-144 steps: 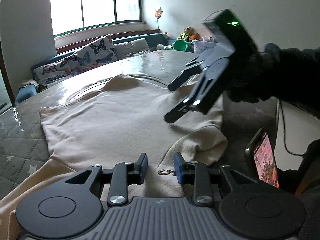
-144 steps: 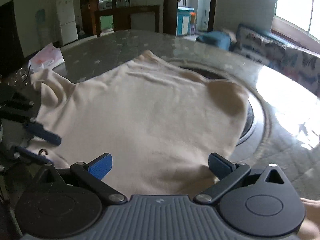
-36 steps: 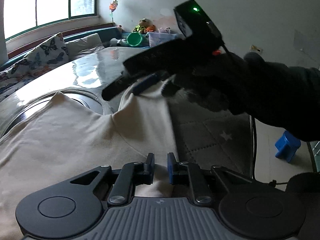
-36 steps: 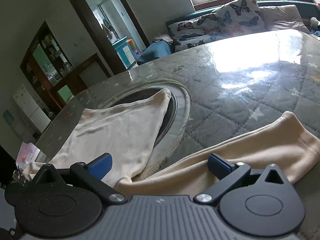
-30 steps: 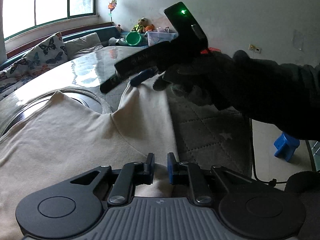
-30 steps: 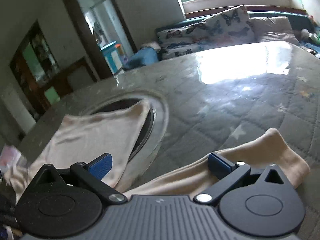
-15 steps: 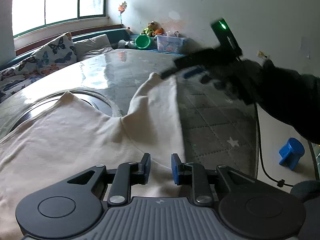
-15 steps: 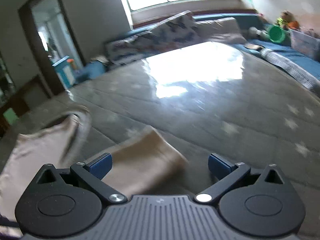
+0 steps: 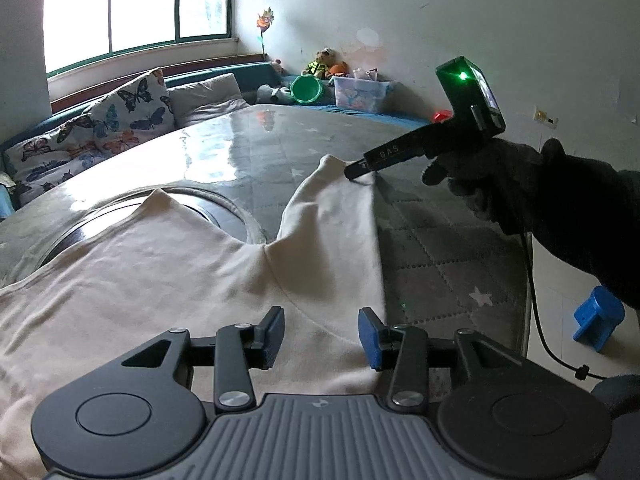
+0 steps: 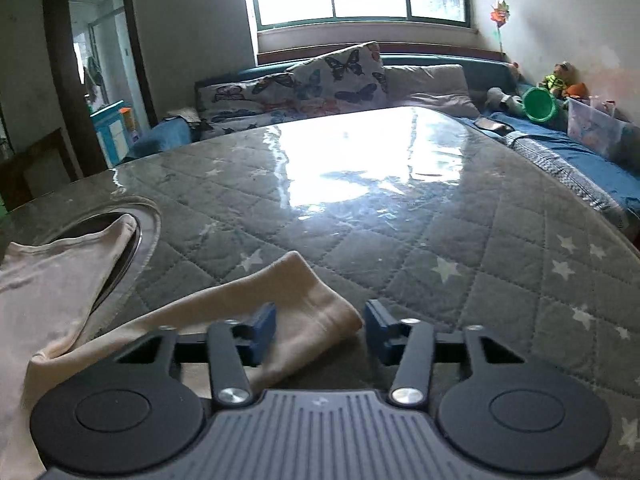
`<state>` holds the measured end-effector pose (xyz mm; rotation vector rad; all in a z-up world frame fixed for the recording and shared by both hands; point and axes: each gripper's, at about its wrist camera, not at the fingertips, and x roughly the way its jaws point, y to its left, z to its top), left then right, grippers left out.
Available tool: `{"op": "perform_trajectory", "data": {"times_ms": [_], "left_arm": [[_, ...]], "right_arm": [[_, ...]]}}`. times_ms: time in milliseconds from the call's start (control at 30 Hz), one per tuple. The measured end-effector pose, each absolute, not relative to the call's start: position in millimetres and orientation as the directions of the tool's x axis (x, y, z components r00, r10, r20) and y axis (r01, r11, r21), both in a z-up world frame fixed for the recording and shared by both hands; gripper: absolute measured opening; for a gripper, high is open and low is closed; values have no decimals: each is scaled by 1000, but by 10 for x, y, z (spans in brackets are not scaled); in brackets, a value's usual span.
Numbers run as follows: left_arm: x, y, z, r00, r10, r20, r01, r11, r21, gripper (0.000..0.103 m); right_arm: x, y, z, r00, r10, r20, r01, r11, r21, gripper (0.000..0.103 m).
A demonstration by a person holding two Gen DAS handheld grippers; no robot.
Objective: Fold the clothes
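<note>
Doorway (image 10: 104,80) right view, gloved hand (image 9: 492,172) left

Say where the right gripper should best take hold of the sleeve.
At the cuff end of the sleeve, coming in along the sleeve from its shoulder side. The cuff lies flat on the table, already between the closing jaws of the right gripper.
</note>
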<state>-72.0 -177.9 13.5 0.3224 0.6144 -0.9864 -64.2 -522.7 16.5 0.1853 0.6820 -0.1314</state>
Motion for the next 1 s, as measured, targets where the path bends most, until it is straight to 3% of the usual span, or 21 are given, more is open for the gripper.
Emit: {"op": "perform_trajectory", "data": {"times_ms": [67, 167, 367, 633, 767, 1000], "left_arm": [[-708, -1822, 138, 401, -677, -617, 852, 522, -19, 44], [-700, -1888, 131, 396, -679, -618, 857, 515, -16, 45], [-684, -1982, 131, 387, -685, -616, 861, 508, -24, 51], [-619, -2077, 101, 379, -684, -624, 858, 513, -41, 58], [-614, -1884, 161, 402, -690, -602, 842, 537, -53, 67], [-658, -1398, 192, 444, -686, -576, 801, 592, -87, 68]], "right_arm": [[-661, -5283, 166, 771, -37, -636, 186, 968, 169, 16], [-745, -5431, 164, 783, 5, -622, 204, 943, 263, 10], [-1074, -5646, 242, 824, 36, -566, 209, 908, 362, 9], [-1257, -5789, 217, 819, 52, -571, 234, 879, 416, 9], [-1329, -5712, 427, 848, 87, -524, 179, 882, 436, 9], [-1358, -5280, 950, 892, 193, -408, 15, 891, 454, 9]]}}
